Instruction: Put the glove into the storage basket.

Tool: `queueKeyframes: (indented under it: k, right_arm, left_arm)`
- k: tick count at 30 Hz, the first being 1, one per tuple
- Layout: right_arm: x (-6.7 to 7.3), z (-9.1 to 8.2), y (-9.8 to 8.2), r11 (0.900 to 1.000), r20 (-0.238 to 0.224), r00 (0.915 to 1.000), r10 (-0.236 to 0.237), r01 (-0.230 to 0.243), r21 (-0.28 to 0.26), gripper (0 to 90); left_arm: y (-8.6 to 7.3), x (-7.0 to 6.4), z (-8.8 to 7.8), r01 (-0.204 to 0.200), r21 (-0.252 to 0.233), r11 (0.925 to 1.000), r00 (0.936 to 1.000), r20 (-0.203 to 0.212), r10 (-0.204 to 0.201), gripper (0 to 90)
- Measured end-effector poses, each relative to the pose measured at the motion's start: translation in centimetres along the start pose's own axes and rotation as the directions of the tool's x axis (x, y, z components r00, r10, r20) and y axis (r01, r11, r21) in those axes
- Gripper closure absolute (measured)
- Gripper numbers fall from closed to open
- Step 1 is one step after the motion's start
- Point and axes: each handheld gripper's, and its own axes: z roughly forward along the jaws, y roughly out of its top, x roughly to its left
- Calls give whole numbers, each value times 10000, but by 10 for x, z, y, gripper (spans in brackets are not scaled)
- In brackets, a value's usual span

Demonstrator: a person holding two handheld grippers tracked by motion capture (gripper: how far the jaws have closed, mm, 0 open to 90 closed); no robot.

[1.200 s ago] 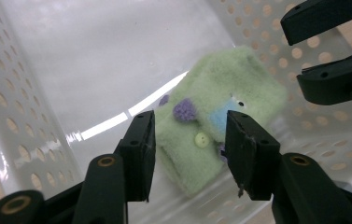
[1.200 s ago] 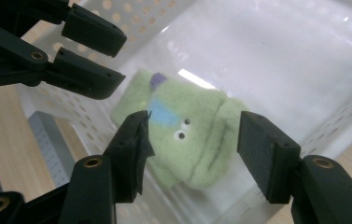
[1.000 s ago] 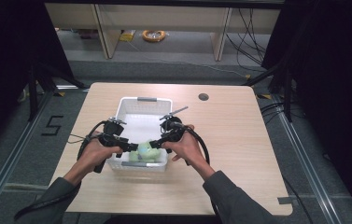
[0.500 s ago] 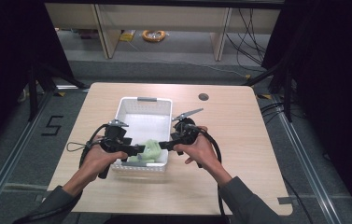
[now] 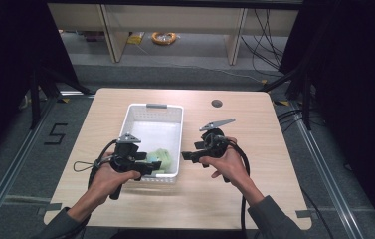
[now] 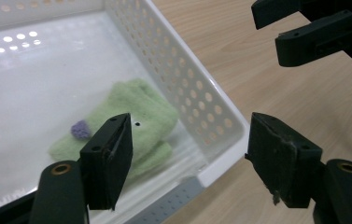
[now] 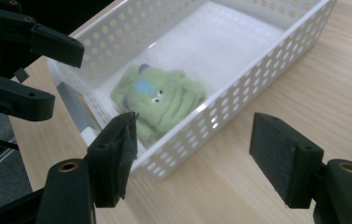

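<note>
A green soft toy (image 5: 161, 158) lies in the near right corner of a white perforated basket (image 5: 155, 110), against its side wall; it has a blue patch and small eyes (image 7: 157, 95) and a purple bump (image 6: 80, 129). No brand or label can be read on the toy or the basket.

The left gripper (image 5: 147, 167) hangs over the basket's near edge, its fingers (image 6: 110, 161) spread wide and having just been opening, with nothing clamped between them. The right gripper (image 5: 189, 155) is above bare wood just right of the basket, its fingers (image 7: 278, 156) likewise released and empty.

The worktop (image 5: 254, 129) is light wood with rounded corners and a dark round cap (image 5: 217, 103) near its far edge. On the grey floor to the left a "5" (image 5: 55, 134) is marked in tape. Beyond the worktop stand pale shelving legs, loose cables and an orange coil (image 5: 163, 37); dark curtains close both sides.
</note>
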Motion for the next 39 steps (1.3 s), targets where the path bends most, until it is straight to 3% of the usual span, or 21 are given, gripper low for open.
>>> queueKeyframes:
  k: [3, 6, 7, 8, 11, 12, 15, 17, 18, 19, 22, 23, 25, 26, 27, 31, 33, 34, 35, 37, 39]
  right_arm:
    - [-3, -6, -5, 9999, 140, 9999, -32, 34, -107, 330]
    - [-6, -12, -10, 9996, -22, 10000, -47, 47, -281, 326]
    - [-5, -14, -12, 9995, -12, 9999, 147, -147, -287, 323]
    - [-8, -18, -15, 9994, 64, 10000, -8, 10, -336, 321]
    - [-8, -22, -18, 9992, 37, 10000, 73, -72, -400, 321]
    - [-10, -25, -20, 9987, 90, 10000, -28, 33, -516, 319]
    - [-8, -30, -25, 9984, 86, 9995, 320, -316, -473, 315]
    - [-11, -33, -30, 9981, 113, 9997, 223, -216, -580, 314]
    - [-14, -35, -32, 9978, 200, 9998, 9, 4, -662, 314]
    - [-13, -37, -34, 9980, 254, 9994, 245, -230, -592, 313]
    - [-17, -40, -40, 9976, 258, 9994, 219, -202, -666, 310]
    - [-17, -42, -42, 9978, 321, 9992, 256, -236, -622, 308]
    - [-20, -44, -46, 9975, 357, 9989, 307, -283, -647, 308]
    - [-21, -44, -48, 9970, 280, 9989, 372, -351, -695, 308]
    - [-24, -46, -51, 9970, 330, 9989, 320, -296, -712, 307]
    - [-27, -49, -59, 9961, 478, 9979, 443, -405, -787, 306]
    - [-27, -52, -63, 9944, 271, 9974, 666, -641, -842, 304]
    - [-29, -53, -64, 9950, 338, 9984, 460, -428, -905, 302]
    - [-27, -55, -66, 9939, 427, 9964, 733, -695, -855, 300]
    - [-28, -59, -71, 9940, 448, 9974, 565, -520, -963, 298]
    - [-26, -60, -76, 9905, 215, 9963, 836, -807, -1114, 296]
  left_arm:
    - [-3, -7, 0, 20, -195, 9998, 9999, 122, -18, 309]
    - [-8, -12, 1, -39, -257, 9997, 9997, 226, 45, 308]
    - [-9, -13, 2, -36, -265, 9996, 9996, 270, 43, 306]
    - [-10, -16, 3, 9, -324, 9995, 9995, 302, 1, 303]
    - [-13, -23, 3, -233, -390, 9990, 9994, 260, 244, 302]
    - [-14, -25, 3, -256, -340, 9991, 9992, 311, 267, 300]
    - [-17, -29, 4, -418, -333, 9986, 9980, 467, 434, 290]
    - [-20, -33, 5, -484, -355, 9982, 9968, 612, 506, 277]
    - [-21, -35, 5, -483, -410, 9980, 9969, 595, 507, 273]
    - [-22, -37, 6, -355, -516, 9980, 9974, 610, 386, 269]
    - [-25, -40, 5, -570, -474, 9972, 9958, 692, 602, 262]
    - [-26, -43, 7, -426, -669, 9968, 9959, 763, 477, 258]
    - [-27, -43, 7, -579, -501, 9971, 9946, 832, 619, 255]
    - [-29, -46, 9, -407, -627, 9972, 9946, 926, 464, 253]
    - [-30, -46, 9, -574, -534, 9969, 9941, 891, 620, 251]
    - [-34, -47, 12, -515, -534, 9972, 9939, 944, 564, 246]
    - [-36, -48, 13, -598, -571, 9966, 9944, 839, 645, 245]
    - [-37, -48, 14, -607, -598, 9964, 9941, 858, 657, 244]
    - [-38, -49, 14, -587, -602, 9965, 9943, 856, 638, 244]
    - [-40, -49, 15, -594, -682, 9959, 9936, 917, 655, 243]
    - [-43, -49, 16, -554, -752, 9956, 9934, 966, 626, 241]
